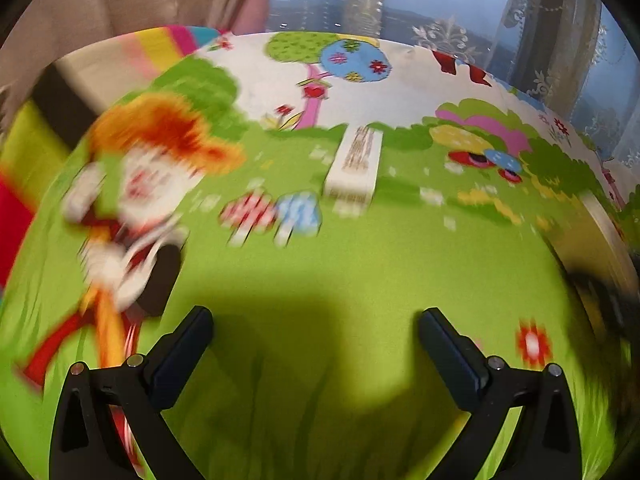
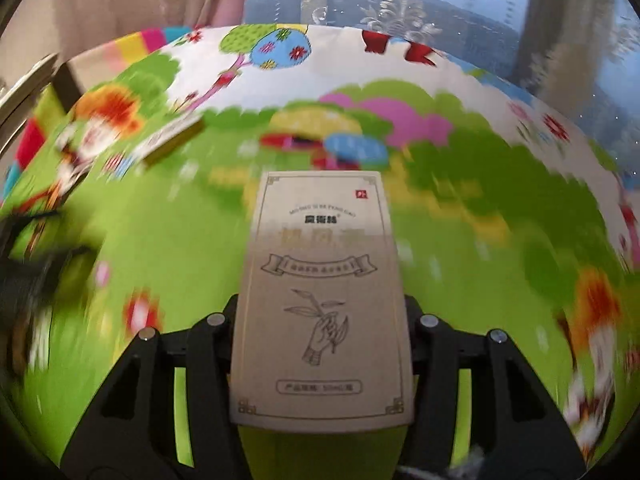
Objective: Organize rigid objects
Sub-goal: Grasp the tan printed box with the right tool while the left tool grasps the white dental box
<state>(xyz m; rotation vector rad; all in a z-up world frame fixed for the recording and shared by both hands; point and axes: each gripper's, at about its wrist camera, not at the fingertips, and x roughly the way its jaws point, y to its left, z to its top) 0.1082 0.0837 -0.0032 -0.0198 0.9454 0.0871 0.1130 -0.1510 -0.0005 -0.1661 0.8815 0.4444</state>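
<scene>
Two grippers are in view, each from its own wrist camera, over a table spread with a bright green cartoon-print cloth (image 1: 360, 280). Nearest, in the right wrist view, the right gripper (image 2: 322, 320) is clamped on a tan carton (image 2: 322, 300) printed with a hand-and-sprig drawing; the jaws press its long sides low down, near 6 o'clock, while most of the carton projects forward toward 12 o'clock. Risk one: the grip sits at the near end only, so the long overhang may lever the carton downward or twist it in the pads during a quick swing; the heavy blur suggests the hand is travelling fast. Risk two: the card walls may dent if squeezed harder. In the left wrist view, the left gripper (image 1: 316, 324) stands with its jaws wide apart and nothing between them, hovering above bare cloth. Farther off, toward 12 o'clock, a white box (image 1: 354, 164) lies flat on the cloth; the right view shows it at 10 o'clock (image 2: 172, 140). Risk three: setting the carton down beside that box blind, under blur, may knock it askew. Beyond, a lace curtain (image 1: 460, 8) hangs past the far table edge, clear of both tools.
</scene>
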